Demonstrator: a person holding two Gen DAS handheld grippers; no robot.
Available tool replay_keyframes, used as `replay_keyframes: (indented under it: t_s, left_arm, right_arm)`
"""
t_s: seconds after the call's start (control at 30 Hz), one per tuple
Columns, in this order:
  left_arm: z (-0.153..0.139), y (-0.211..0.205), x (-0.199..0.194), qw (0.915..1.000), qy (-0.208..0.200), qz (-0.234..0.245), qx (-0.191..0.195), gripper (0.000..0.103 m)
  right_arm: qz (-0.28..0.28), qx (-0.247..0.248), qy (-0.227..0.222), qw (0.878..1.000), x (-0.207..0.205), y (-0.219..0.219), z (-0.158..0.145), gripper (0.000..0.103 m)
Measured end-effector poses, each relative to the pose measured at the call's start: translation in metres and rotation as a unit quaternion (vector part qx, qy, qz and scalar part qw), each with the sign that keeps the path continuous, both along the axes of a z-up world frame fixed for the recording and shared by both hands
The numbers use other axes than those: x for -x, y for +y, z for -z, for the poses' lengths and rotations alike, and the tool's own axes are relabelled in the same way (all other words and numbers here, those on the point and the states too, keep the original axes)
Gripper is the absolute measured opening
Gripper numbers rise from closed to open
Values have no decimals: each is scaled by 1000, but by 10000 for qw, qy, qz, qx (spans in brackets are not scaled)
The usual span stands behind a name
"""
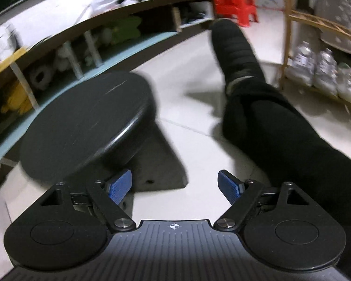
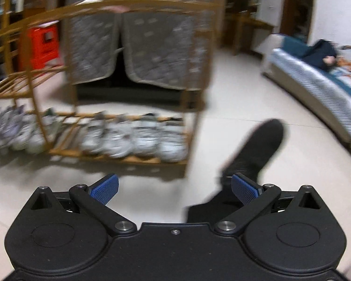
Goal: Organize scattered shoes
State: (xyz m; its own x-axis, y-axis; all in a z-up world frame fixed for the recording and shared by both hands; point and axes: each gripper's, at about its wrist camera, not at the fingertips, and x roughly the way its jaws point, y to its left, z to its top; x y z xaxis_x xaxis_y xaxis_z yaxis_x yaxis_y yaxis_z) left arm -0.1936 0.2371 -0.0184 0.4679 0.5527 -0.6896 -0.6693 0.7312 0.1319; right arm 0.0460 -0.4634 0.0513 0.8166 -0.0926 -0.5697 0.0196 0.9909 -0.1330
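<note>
The bamboo shoe rack (image 2: 119, 157) fills the middle of the right wrist view, and its bottom shelf carries a row of pale sneakers (image 2: 133, 138) standing side by side, toes toward the rack's front edge, with more at its left end. A person's leg in black trousers (image 1: 269, 126) stretches across the floor beside the rack's corner post. No loose shoe shows on the tiles. The right gripper (image 2: 174, 188) faces the rack and is nearer it, released and empty. The left gripper (image 1: 174, 187), also spread with nothing between its blue pads, points at a round black stool (image 1: 89, 121), the rack off to its right.
</note>
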Motion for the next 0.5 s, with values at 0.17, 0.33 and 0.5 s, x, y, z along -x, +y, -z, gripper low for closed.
replay_keyframes:
  t_s: [0.17,0.33,0.5]
  left_arm:
    - [20,11,35,9980,-154,-587,182,81]
    - [45,9,60,9957,-23,-893,241,81]
    - [71,14,76,9919,60,-1215,366,81]
  right_arm:
    - [1140,-75,-68,9934,28,-65,11,103]
    - [2130,-250,4,9767,54,-119,43,103]
    - [2635,-207,116,9644,66,-144,75,103]
